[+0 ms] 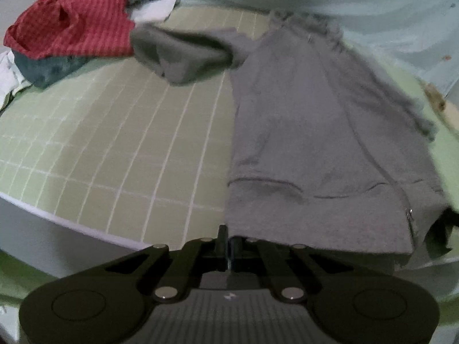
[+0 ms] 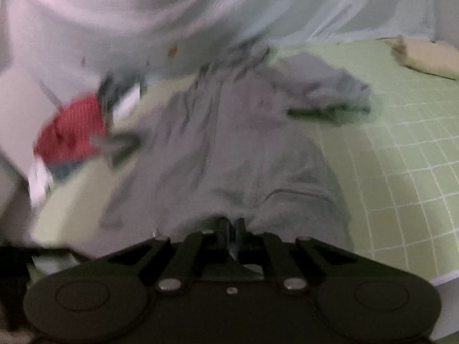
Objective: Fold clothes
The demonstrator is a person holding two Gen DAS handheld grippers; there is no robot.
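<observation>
A grey zip-up hoodie [image 1: 315,143] lies spread on a green gridded mat [image 1: 114,149], its bottom hem toward both cameras and one sleeve [image 1: 183,54] flung out toward a pile of clothes topped by a red ribbed garment [image 1: 71,28]. The left tool [image 1: 228,243] is closed tight at the hem's corner, the cloth edge pinched between its jaws. The right tool [image 2: 232,229] is likewise closed on the hem near the pocket (this view is blurred). Pale fabric [image 2: 258,8] lies bunched beyond the mat.
</observation>
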